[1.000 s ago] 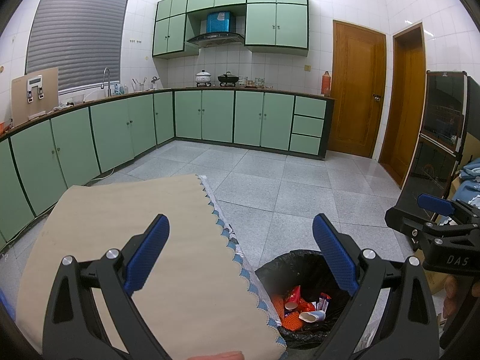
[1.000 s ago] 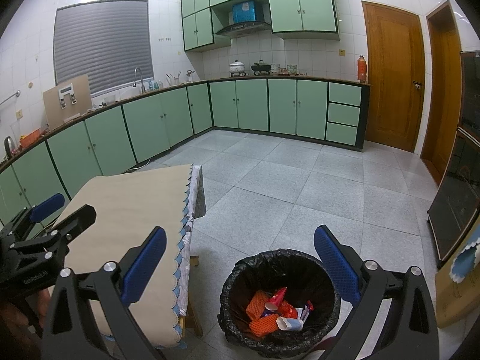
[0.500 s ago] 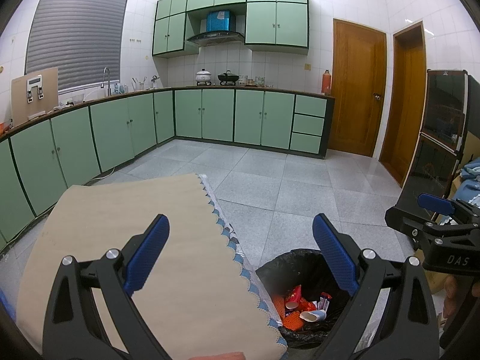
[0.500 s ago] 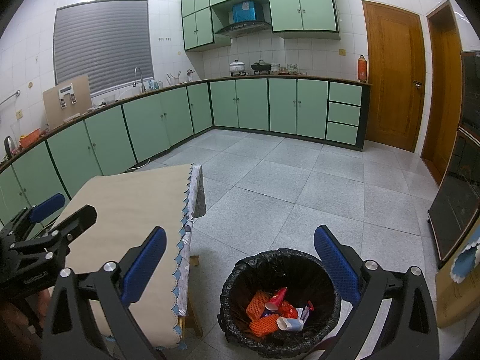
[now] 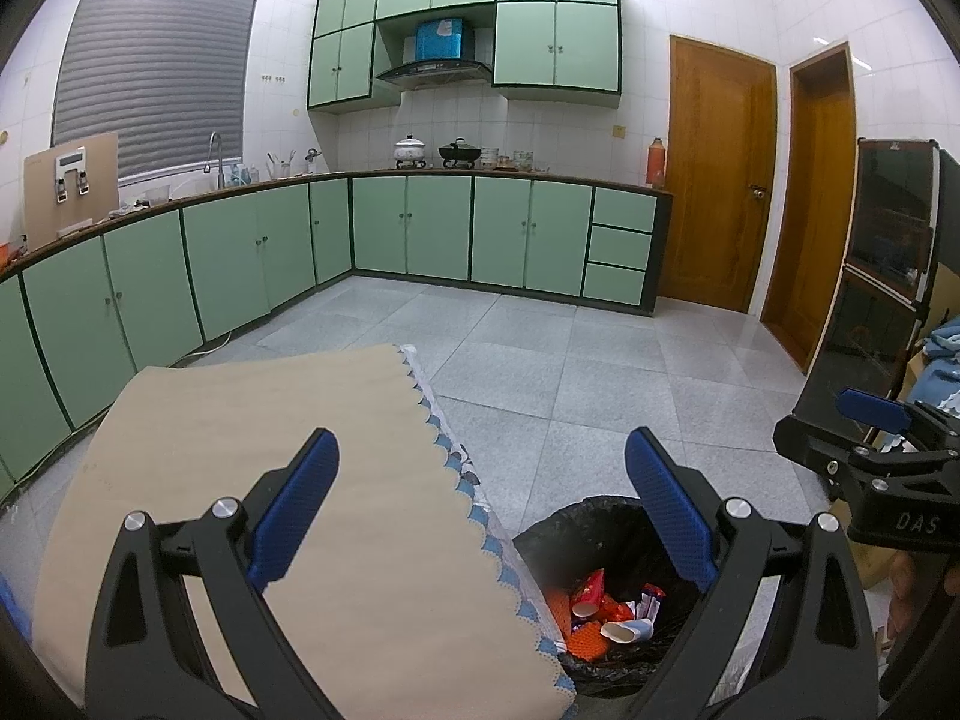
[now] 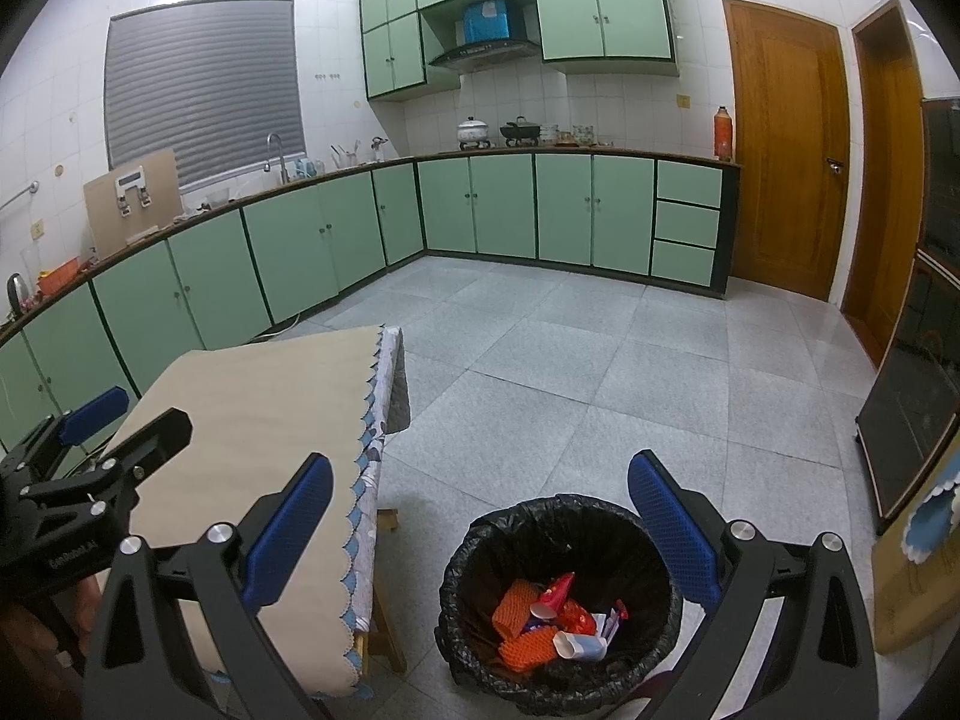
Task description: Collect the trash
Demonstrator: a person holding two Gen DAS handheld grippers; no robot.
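A round bin with a black liner [image 6: 564,594] stands on the floor beside a small table; it also shows in the left wrist view [image 5: 600,588]. Inside lie orange netting [image 6: 521,618], a red wrapper [image 6: 561,591] and a white paper cup [image 6: 579,647]. My right gripper [image 6: 480,516] hangs open above the bin, nothing between its blue pads. My left gripper [image 5: 480,510] is open too, over the table's edge, empty. Each gripper shows at the edge of the other's view: the right one [image 5: 870,438] and the left one [image 6: 96,438].
The table carries a beige cloth [image 5: 252,480] with a blue scalloped edge [image 6: 360,480]. Green cabinets [image 6: 336,240] line the left and far walls. Two wooden doors [image 6: 786,150] stand at the right, with a dark glass cabinet [image 5: 882,300] near them. Grey floor tiles [image 6: 600,360] stretch ahead.
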